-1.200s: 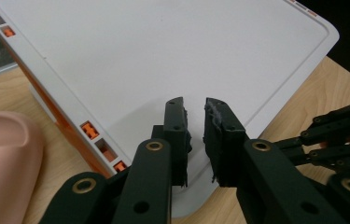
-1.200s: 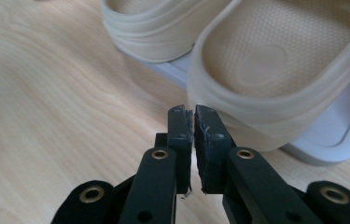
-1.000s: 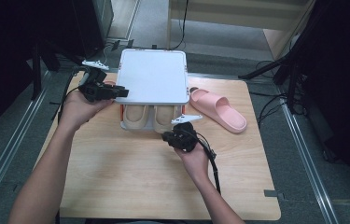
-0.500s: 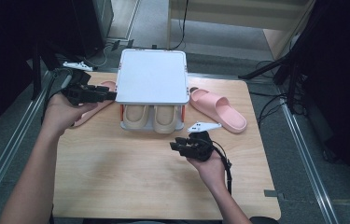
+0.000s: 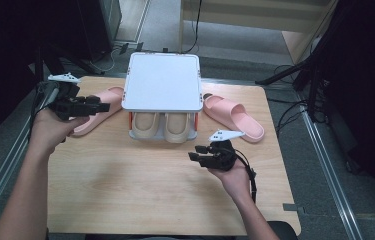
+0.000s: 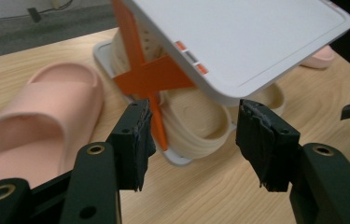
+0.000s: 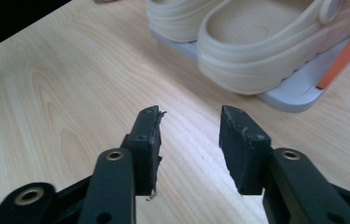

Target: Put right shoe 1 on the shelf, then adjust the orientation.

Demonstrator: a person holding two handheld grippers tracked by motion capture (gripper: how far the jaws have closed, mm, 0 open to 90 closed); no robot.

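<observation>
- Pale wood grain runs across my worktop (image 5: 125, 200), and the near half of it is bare, so I have plenty of room between the rack and the front edge.
- My left tool (image 5: 102, 106) hovers over the left side of the worktop, its jaws pointing toward the shoe rack (image 5: 162, 134). They have just been opening and stand spread with nothing between them. In the left gripper view the left tool (image 6: 191, 135) frames the rack's orange cross brace (image 6: 151, 79) and base corner from a short way off.
- My right tool (image 5: 195, 152) hangs over open wood just in front of the rack's right front corner. Its jaws have also just been opening and grip nothing. In the right gripper view the right tool (image 7: 189, 140) has only bare wood between its pads.
- The rack stands at mid-worktop toward the far edge, with a flat white top panel (image 5: 162, 80) with rounded corners and a raised rim overhanging the shelf below.
- A pair of cream clogs (image 5: 162, 125) sits side by side on the lower shelf, smooth moulded foam, poking out past the panel towards me.
- One pink slide sandal (image 5: 95, 112) lies just left of the rack, under my left tool, which crowds that side.
- The other pink slide sandal (image 5: 235, 117) lies at an angle just right of the rack, near my right tool.
- Past the worktop's edges I see grey floor and metal rails (image 5: 325, 150) on both sides.
</observation>
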